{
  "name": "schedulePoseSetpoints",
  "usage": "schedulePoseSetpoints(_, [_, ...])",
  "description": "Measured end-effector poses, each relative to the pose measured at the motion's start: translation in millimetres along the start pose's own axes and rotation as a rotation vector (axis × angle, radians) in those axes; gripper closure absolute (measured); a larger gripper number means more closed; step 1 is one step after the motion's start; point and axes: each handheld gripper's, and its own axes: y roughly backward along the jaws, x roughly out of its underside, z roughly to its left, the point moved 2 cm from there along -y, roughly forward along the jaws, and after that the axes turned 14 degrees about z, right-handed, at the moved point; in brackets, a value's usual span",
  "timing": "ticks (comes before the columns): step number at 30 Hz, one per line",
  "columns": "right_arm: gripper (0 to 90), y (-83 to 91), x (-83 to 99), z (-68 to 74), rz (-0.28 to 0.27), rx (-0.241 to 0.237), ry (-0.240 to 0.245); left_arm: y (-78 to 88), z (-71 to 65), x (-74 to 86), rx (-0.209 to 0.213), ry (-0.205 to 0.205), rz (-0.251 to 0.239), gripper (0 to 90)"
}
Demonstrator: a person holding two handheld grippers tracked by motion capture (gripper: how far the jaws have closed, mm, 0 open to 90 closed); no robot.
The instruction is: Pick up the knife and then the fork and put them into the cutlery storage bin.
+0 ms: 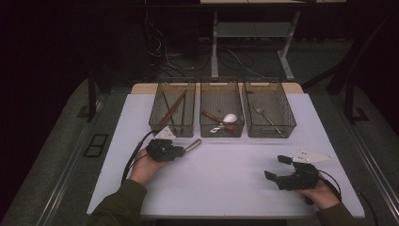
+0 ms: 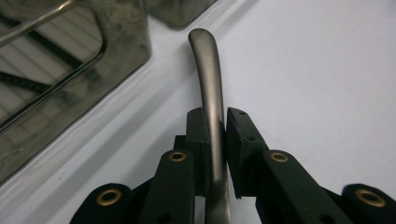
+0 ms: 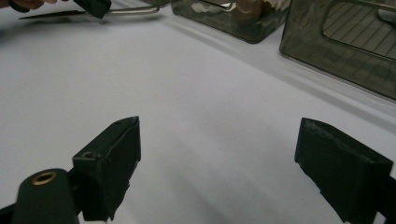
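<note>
The left gripper [image 1: 181,149] rests low over the white table [image 1: 226,174], just in front of the left bin [image 1: 172,109], and its jaws are clamped on a grey metal handle [image 1: 193,145]. In the left gripper view the handle [image 2: 210,84] runs up between the two black pads [image 2: 240,135], which press on it from both sides, and its rounded end curves up and away past them. Which piece of cutlery the handle belongs to cannot be told, since the other end is hidden under the gripper. The handle's free end points toward the gap between the left bin and the middle bin [image 1: 222,108].

The right gripper [image 1: 276,168] lies near the table's right front edge, well apart from the left one, held in the person's right hand [image 1: 322,193]. Its jaws stand wide apart with nothing but bare table between them, as the right gripper view shows [image 3: 215,168].

Three clear smoky bins stand in a row at the back of the table. The left one holds long brown sticks [image 1: 173,107], the middle one a white spoon [image 1: 229,117] among other utensils, and the right bin [image 1: 269,109] a fork [image 1: 264,115]
</note>
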Motion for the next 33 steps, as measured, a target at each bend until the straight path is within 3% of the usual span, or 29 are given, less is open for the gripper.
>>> schedulePoseSetpoints(6, [14.1,2.8,-4.2,0.5,0.031,-0.047,-0.006,6.5,-13.0,-6.3,0.040,-0.052,-0.020,79.2])
schedulePoseSetpoints(10, [14.1,7.0,-11.2,-0.2,0.053,-0.082,0.024,8.6,-24.7,-11.8,0.066,-0.103,-0.027,79.1])
schedulePoseSetpoints(15, [14.1,9.8,-27.0,2.0,0.099,-0.112,0.124,10.2,-45.5,-24.5,0.112,-0.197,-0.037,79.1])
schedulePoseSetpoints(21, [14.5,5.1,-62.8,12.6,0.158,-0.197,0.256,6.2,-81.2,-47.0,0.188,-0.343,-0.046,79.1])
schedulePoseSetpoints(27, [14.7,-6.8,-90.9,27.2,0.209,-0.279,0.350,1.1,-111.0,-69.7,0.238,-0.484,-0.041,79.1])
schedulePoseSetpoints(30, [16.1,-13.8,-99.2,34.9,0.252,-0.326,0.418,-1.8,-121.8,-78.0,0.252,-0.531,-0.030,79.1])
schedulePoseSetpoints(33, [24.1,-22.5,-103.0,43.6,0.317,-0.378,0.494,-4.5,-129.8,-83.6,0.266,-0.559,-0.026,79.1])
